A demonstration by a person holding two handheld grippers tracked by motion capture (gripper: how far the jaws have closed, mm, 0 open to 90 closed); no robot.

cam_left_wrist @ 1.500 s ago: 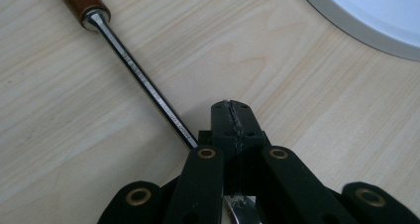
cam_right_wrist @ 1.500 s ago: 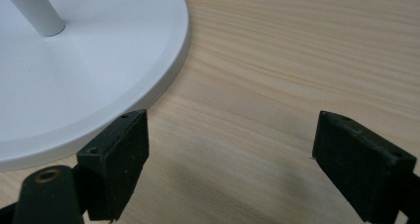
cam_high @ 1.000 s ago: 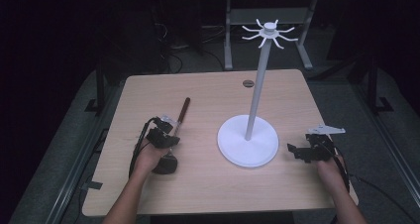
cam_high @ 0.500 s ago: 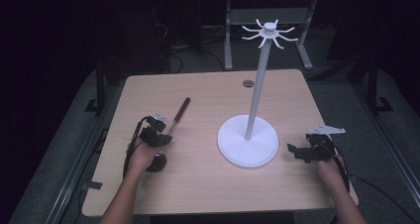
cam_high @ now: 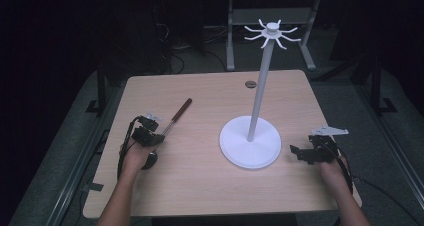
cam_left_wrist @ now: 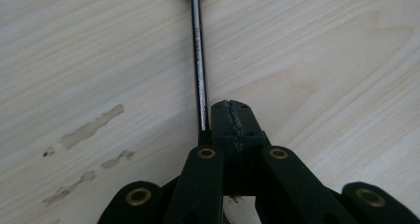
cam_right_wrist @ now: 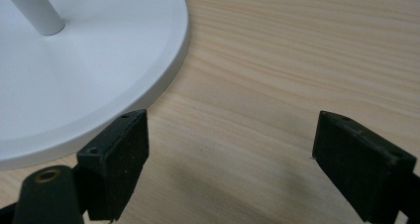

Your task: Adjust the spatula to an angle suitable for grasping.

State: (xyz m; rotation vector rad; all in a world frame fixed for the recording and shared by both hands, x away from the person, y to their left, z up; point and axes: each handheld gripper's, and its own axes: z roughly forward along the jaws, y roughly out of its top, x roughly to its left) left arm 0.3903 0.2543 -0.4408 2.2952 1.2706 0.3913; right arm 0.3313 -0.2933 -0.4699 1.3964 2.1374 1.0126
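On the left side of the table: your left gripper (cam_high: 156,135) sits low over the wood, your hand (cam_high: 136,155) behind it.
Left jaws: pressed together with nothing between the pads, far as your left gripper view (cam_left_wrist: 233,122) shows.
Tool: a long one with a metal shaft (cam_left_wrist: 199,60) and a brown handle (cam_high: 183,106) lies slanted on the table, the handle at the far end. The shaft runs right alongside your closed jaws, touching or just beside them, not clamped.
Middle: the white stand (cam_high: 250,145), round base flat on the table (cam_high: 200,186), thin pole straight up, hooks fanning out at the top (cam_high: 272,32).
Right side: your right gripper (cam_high: 299,153) rests just beside the base rim.
Right jaws: wide apart, holding nothing, with bare wood between them in your right gripper view (cam_right_wrist: 230,157).
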